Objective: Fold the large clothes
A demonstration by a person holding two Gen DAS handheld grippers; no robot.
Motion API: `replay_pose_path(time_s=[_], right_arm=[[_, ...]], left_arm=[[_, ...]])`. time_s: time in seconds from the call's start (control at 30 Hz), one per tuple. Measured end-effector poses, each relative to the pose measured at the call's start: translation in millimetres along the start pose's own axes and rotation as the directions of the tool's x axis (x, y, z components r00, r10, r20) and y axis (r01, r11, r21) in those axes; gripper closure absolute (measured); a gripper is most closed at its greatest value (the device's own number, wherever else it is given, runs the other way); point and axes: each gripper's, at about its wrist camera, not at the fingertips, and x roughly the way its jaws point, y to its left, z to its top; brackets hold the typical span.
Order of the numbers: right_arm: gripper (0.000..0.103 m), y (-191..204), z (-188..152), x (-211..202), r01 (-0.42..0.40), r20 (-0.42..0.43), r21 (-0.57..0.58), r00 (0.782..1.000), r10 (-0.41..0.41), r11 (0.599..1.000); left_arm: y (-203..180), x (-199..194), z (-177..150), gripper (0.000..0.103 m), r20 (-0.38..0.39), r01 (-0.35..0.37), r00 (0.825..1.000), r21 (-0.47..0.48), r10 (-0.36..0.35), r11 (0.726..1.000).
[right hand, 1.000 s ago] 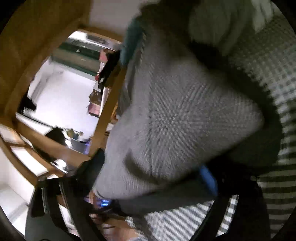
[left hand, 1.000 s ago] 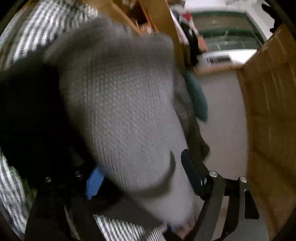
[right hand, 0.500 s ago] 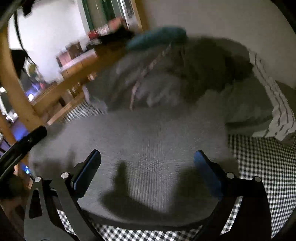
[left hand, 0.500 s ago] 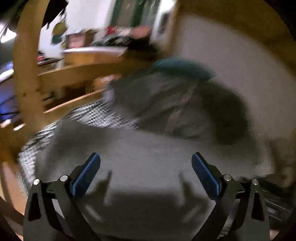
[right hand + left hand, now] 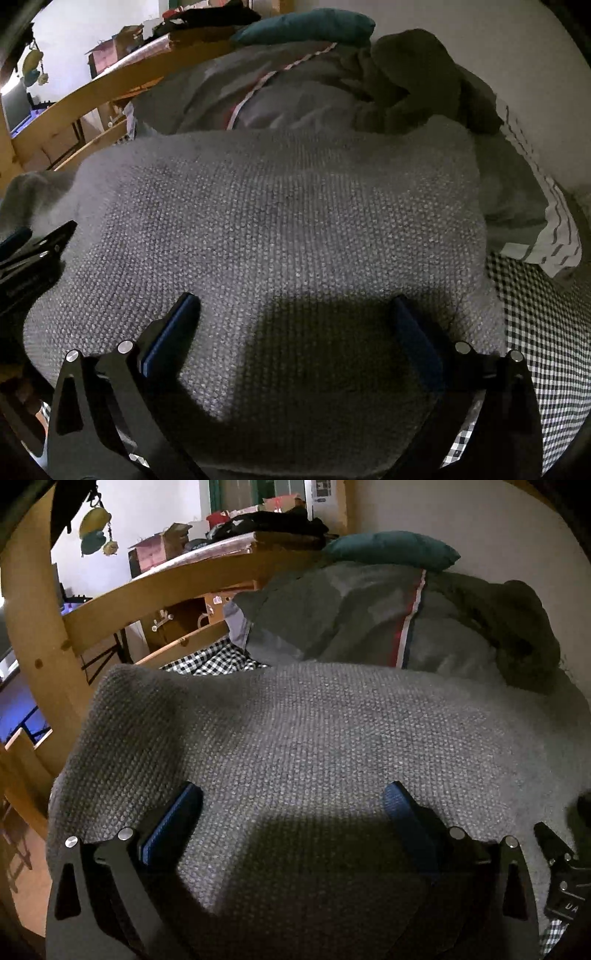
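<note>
Both tools were released, jaws spread wide, nothing between the pads. Left tool [image 5: 291, 812] and right tool [image 5: 295, 325] hovered over the near edge of the gray knit sweater [image 5: 314, 746], side by side; the left one showed at 9 o'clock in the right view.

The sweater lay spread flat on the bed, on the checked sheet [image 5: 535, 332], which showed bare at 3 to 4 o'clock in the right view. Its left edge hung near the wooden bed rail [image 5: 40, 646] at 9 o'clock.

Judgement: the current fold looked laid down. For the next one, grab an outer edge or corner with each tool, pinch only the layers meant to move, lift both together, and drop edge on edge. The knit looked thick and floppy, so low lifts and a smoothing pass should help.

Farther at 12 o'clock: a heap of unfolded dark clothes, with a gray striped garment [image 5: 369, 627] touching the sweater's far edge, and a teal pillow [image 5: 388, 550] behind it.

Containers: a cardboard box [image 5: 159, 550] stood on a far shelf at 11 o'clock; contents couldn't be told.
</note>
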Motion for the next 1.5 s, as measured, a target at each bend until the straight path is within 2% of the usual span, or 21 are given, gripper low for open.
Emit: replay_pose_path(time_s=[0.07,0.13,0.17,0.2,0.27,0.33,0.4,0.5,0.53,0.63,0.73,0.8,0.93,1.07,1.13,1.27,1.33,1.4,1.5], right_arm=[[0.003,-1.0,4.0,-10.8,-0.011,0.013,0.001,1.000,0.011,1.000],[0.003,-4.0,3.8,-29.8,-0.019,0.002,0.013,1.000,0.019,1.000],[0.003,-9.1,2.1,-48.6,-0.030,0.013,0.045,0.999,0.029,0.999],[0.003,-13.9,-0.3,-63.7,-0.035,0.031,0.067,0.999,0.033,0.997],[0.003,-22.6,-6.6,-100.2,-0.058,0.067,0.109,0.996,0.051,0.992],[0.003,-24.4,-18.2,-136.3,-0.081,0.081,0.117,0.994,0.072,0.990],[0.003,-21.1,-34.1,-170.3,-0.089,0.093,0.103,0.993,0.080,0.991],[0.003,-16.1,-64.1,-219.0,-0.110,0.108,0.088,0.989,0.100,0.990],[0.003,-14.2,-73.2,-232.5,-0.106,0.116,0.075,0.988,0.097,0.991],[0.003,-9.7,-100.7,-272.0,-0.078,0.139,0.038,0.988,0.072,0.996],[0.003,-8.6,-130.6,-307.7,-0.111,0.149,0.051,0.984,0.102,0.993],[0.003,-5.0,-152.9,-329.0,-0.104,0.145,0.039,0.985,0.098,0.994],[0.003,0.5,-188.7,-355.9,-0.102,0.116,0.038,0.988,0.097,0.994],[0.003,7.4,-223.2,-380.4,-0.141,0.098,0.017,0.985,0.139,0.990],[0.003,9.4,-236.2,-391.8,-0.126,0.103,0.003,0.987,0.125,0.992],[0.003,7.8,-254.8,-409.0,-0.126,0.096,0.003,0.988,0.125,0.992],[0.003,7.8,-260.1,-411.5,-0.151,0.083,0.002,0.985,0.151,0.988],[0.003,7.0,-265.7,-413.2,-0.144,0.078,0.000,0.986,0.144,0.990],[0.003,8.1,-273.6,-413.6,-0.140,0.070,-0.011,0.988,0.140,0.990]], left_arm=[[0.1,-2.3,0.7,0.005,0.000,0.001,1.000,0.010,-0.001,1.000],[1.0,-27.4,-0.4,0.006,0.012,0.013,1.000,0.054,-0.014,0.998],[3.2,-43.5,-2.9,0.006,0.054,0.020,0.998,0.055,-0.023,0.998],[8.5,-74.0,-7.6,0.006,0.130,0.030,0.991,0.039,-0.035,0.999],[14.5,-115.8,-15.7,0.006,0.178,0.100,0.979,0.015,-0.101,0.995],[15.0,-149.9,-24.6,0.006,0.161,0.127,0.979,0.013,-0.127,0.992],[13.1,-181.8,-35.4,0.006,0.112,0.105,0.988,0.024,-0.107,0.994],[16.3,-224.0,-53.5,0.006,0.025,0.157,0.987,0.004,-0.157,0.988],[17.9,-237.9,-59.9,0.006,0.020,0.160,0.987,0.007,-0.160,0.987],[23.0,-276.5,-78.9,0.006,0.022,0.103,0.994,0.009,-0.103,0.995],[34.8,-313.5,-102.9,0.006,0.042,0.092,0.995,-0.021,-0.091,0.995],[40.7,-334.6,-119.5,0.006,0.059,0.085,0.995,-0.030,-0.083,0.996],[46.2,-365.2,-152.3,0.006,0.035,0.107,0.994,-0.029,-0.106,0.994],[57.6,-396.4,-187.4,0.006,0.031,0.095,0.995,-0.061,-0.093,0.994],[59.5,-408.0,-201.4,0.006,0.022,0.080,0.997,-0.060,-0.078,0.995],[55.9,-427.1,-223.3,0.006,0.016,0.031,0.999,-0.025,-0.031,0.999],[55.4,-432.4,-231.2,0.006,0.004,0.030,1.000,-0.023,-0.030,0.999],[57.3,-438.3,-241.8,0.006,0.007,0.040,0.999,-0.038,-0.040,0.998],[57.4,-435.9,-254.4,0.006,-0.032,0.050,0.998,-0.034,-0.051,0.998]])
